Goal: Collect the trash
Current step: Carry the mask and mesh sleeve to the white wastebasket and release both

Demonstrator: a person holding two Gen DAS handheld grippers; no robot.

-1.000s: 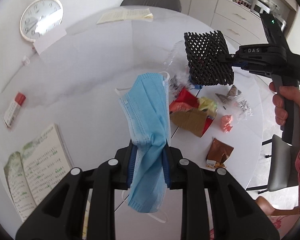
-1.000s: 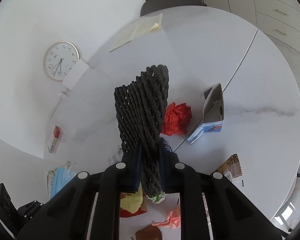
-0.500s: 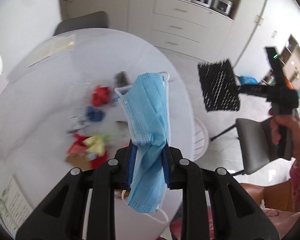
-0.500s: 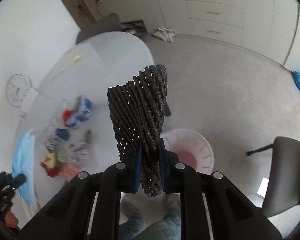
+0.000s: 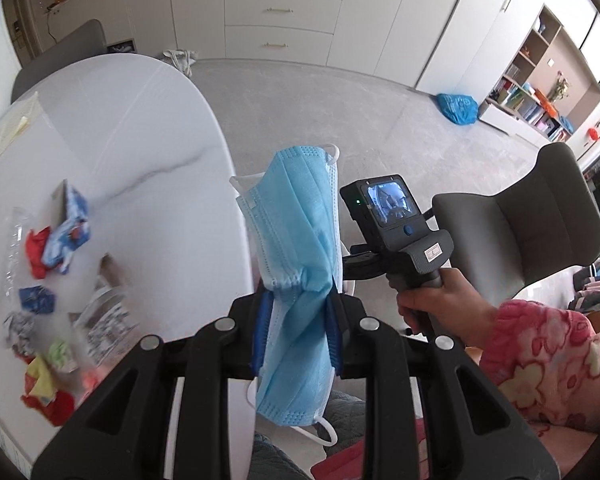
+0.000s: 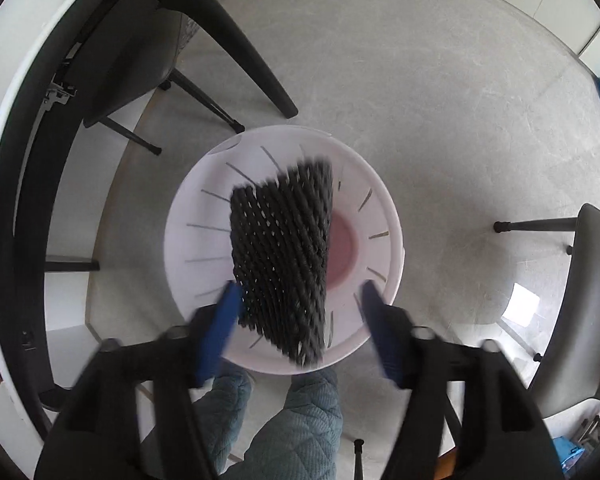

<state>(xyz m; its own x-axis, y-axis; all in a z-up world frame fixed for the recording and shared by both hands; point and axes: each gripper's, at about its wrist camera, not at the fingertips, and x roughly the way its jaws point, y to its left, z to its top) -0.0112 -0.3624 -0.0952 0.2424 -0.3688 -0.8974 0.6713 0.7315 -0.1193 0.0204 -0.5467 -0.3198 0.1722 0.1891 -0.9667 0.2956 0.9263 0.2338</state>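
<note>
My left gripper (image 5: 298, 312) is shut on a folded blue face mask (image 5: 300, 248), which stands up between the blue pads beside the table's edge. My right gripper (image 6: 298, 300) points down over a white slotted waste basket (image 6: 188, 248) on the floor, and its jaws are opening. A black foam net sleeve (image 6: 284, 248) hangs loose between the spread fingers above the basket, and the pads no longer press on it. In the left wrist view a hand holds the right gripper's handle (image 5: 416, 256) just right of the mask.
Mixed wrappers and crumpled paper (image 5: 48, 240) lie on the white round table (image 5: 148, 128) at left. Grey chairs (image 5: 540, 220) (image 6: 148, 52) stand around the basket. The person's quilted legs (image 6: 292, 420) are below it. A blue bag (image 5: 458, 108) lies on the floor.
Both grippers swung away from the table to the floor side. The right gripper dropped over the basket and its jaws spread, freeing the black net. The left still holds the mask.
</note>
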